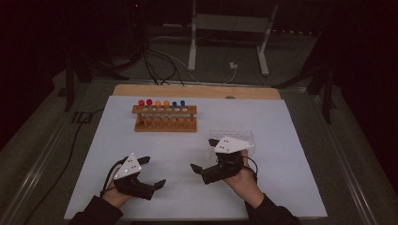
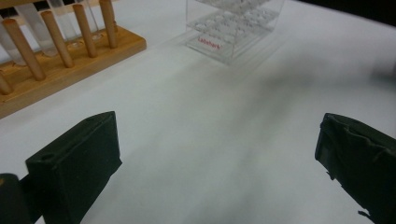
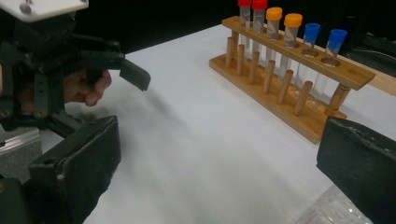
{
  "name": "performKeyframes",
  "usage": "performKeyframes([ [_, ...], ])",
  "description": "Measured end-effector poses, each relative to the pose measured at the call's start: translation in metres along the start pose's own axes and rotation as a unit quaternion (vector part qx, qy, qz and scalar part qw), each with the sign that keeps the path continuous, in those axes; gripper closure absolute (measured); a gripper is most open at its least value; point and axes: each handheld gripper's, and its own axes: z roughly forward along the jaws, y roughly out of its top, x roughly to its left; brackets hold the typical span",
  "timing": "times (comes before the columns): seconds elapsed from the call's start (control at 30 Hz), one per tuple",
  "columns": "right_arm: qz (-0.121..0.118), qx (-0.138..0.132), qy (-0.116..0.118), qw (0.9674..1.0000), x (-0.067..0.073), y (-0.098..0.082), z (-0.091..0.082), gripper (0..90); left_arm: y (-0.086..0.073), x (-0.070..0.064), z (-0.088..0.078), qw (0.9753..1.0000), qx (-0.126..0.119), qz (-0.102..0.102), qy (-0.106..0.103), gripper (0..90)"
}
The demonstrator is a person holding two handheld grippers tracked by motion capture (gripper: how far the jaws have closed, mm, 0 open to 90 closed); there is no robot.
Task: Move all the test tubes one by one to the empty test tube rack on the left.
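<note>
1. High view first: the left claw (image 1: 151,172) sits low on the near side of the table (image 1: 291,140), jaws spread wide, nothing between them.
2. The right claw (image 1: 202,154) is spread apart too, empty, its jaws pointing left across the white surface toward the other hand.
3. Left gripper view confirms it: two black jaws standing well apart over bare table, with the clear plastic rack (image 2: 233,28) ahead and the wooden stand off to the side.
4. Outward now: the wooden rack (image 1: 165,118) stands farther back, well apart from both claws, its long axis running left to right across the table.
5. It carries six capped tubes (image 3: 290,29) upright in a row: two red, two orange, two blue, clear in the right gripper view.
6. The clear plastic rack sits just behind the right claw, close to it.
7. The relation that counts: the tubes lie forward of both claws, roughly between them, and I'd judge either claw must travel forward and come down along an upright tube.
</note>
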Motion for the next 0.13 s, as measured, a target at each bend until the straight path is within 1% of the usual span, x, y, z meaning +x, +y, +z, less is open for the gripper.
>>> performKeyframes([
  [0.07,0.0,-0.001,0.0,1.0,0.0001,-0.0001,0.0003,0.0,-0.0007,-0.0006,0.0001,0.9999,-0.005,0.002,-0.009,0.8],
  [0.13,0.0,0.0,0.001,1.0,0.0001,-0.0003,0.0007,0.0,-0.0003,-0.0012,-0.0001,0.9999,-0.007,0.002,-0.01,0.8],
])
